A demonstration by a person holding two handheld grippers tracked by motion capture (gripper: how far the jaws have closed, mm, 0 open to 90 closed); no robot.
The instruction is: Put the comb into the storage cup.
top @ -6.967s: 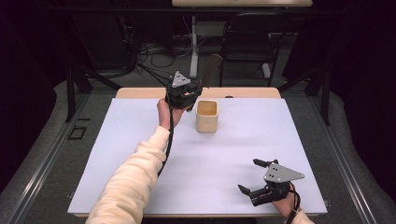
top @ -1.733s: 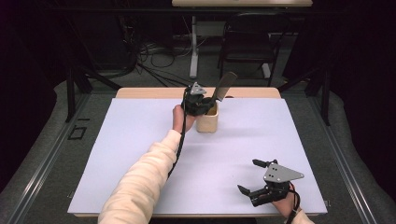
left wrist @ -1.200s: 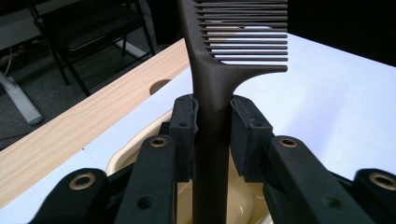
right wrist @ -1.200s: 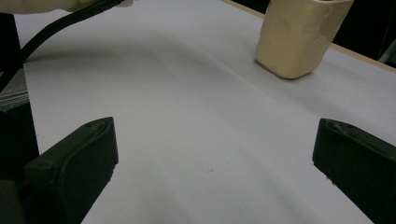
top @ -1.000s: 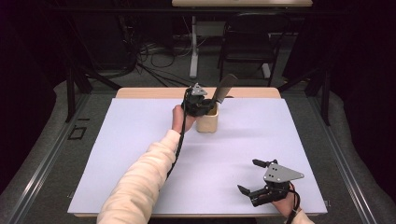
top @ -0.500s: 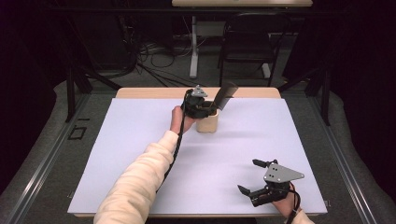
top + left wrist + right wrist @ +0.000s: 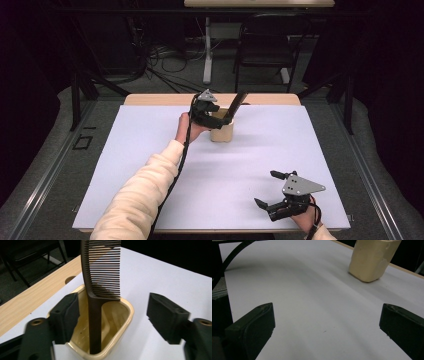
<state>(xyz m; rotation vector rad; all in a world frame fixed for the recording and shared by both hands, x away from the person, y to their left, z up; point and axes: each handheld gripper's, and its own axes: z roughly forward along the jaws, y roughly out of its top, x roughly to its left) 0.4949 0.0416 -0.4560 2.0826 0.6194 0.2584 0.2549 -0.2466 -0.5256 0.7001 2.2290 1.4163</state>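
— One comb [image 7: 100, 277], dark brown, handle down in a cream cup [image 7: 125, 315]. Position?

— Handle stands inside the cup and rests against the near rim; toothed part rises above the rim, teeth pointing to the right in the left gripper view. In the high view the comb [image 7: 235, 106] leans up and to the right out of the cup [image 7: 222, 131].

— Cup, location?

— Far half of the white mat [image 7: 250, 165], near the middle of the far edge. Squarish mouth, rounded corners, upright. Right gripper view lists the same cup [image 7: 372, 260] at the upper right, standing on the mat [image 7: 312, 302].

— Left gripper [image 7: 112, 317], state?

— Jaws spread wide, one on each side of the comb handle, neither touching it. The left jaw overlaps the cup's outer wall in its own view; the right jaw stands clear of the cup. In the high view the left gripper [image 7: 216, 112] sits just at the cup, hand and cream sleeve [image 7: 145, 190] reaching in from the bottom.

— Right gripper [image 7: 267, 191], state?

— Jaws apart, nothing between them, low over the near right of the mat, well apart from the cup.

— Surroundings?

— Wooden tabletop strip [image 7: 160, 99] beyond the mat; dark floor with cables [image 7: 165, 60] and a chair [image 7: 262, 45] behind
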